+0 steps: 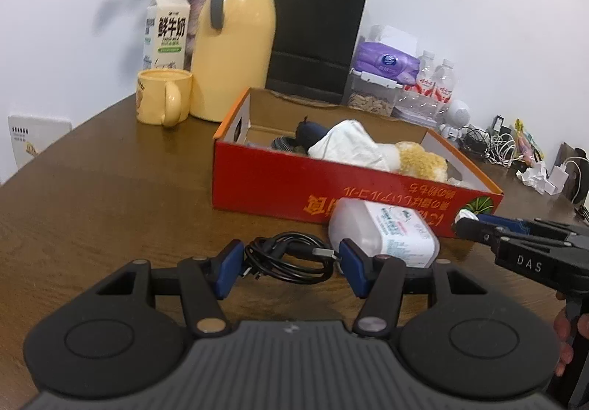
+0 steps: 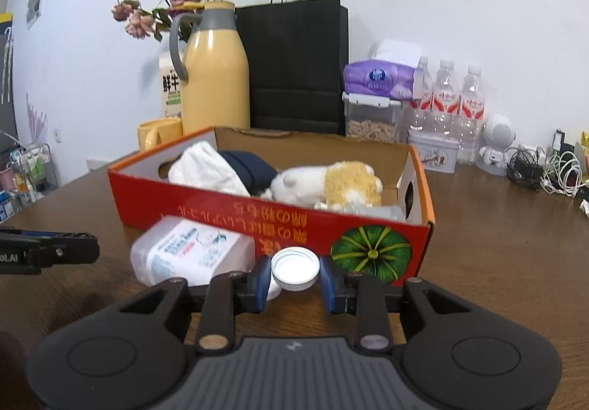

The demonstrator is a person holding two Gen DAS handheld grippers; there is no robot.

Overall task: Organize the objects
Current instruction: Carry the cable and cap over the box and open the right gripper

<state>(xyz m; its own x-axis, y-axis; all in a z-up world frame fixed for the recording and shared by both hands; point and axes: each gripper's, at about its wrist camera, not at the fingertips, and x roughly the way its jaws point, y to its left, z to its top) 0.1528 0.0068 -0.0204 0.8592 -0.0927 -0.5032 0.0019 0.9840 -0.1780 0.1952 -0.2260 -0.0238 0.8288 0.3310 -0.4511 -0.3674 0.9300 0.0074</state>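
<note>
Left hand-held gripper (image 1: 291, 268) straddles a coiled black cable (image 1: 291, 257), pads apart.

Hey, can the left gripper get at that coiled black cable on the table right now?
Probably yes. The black cable lies on the table between the left gripper fingers, which stand open around it, with nothing on top. The white plastic container sits close at one side.

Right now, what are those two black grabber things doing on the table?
A person is tidying up with a grabber in each hand. The right gripper is pinching the white cap of a plastic jar lying on its side in front of the red box. The left gripper stands open around a coiled black cable on the table. The box already holds a plush toy and some cloth.
</note>
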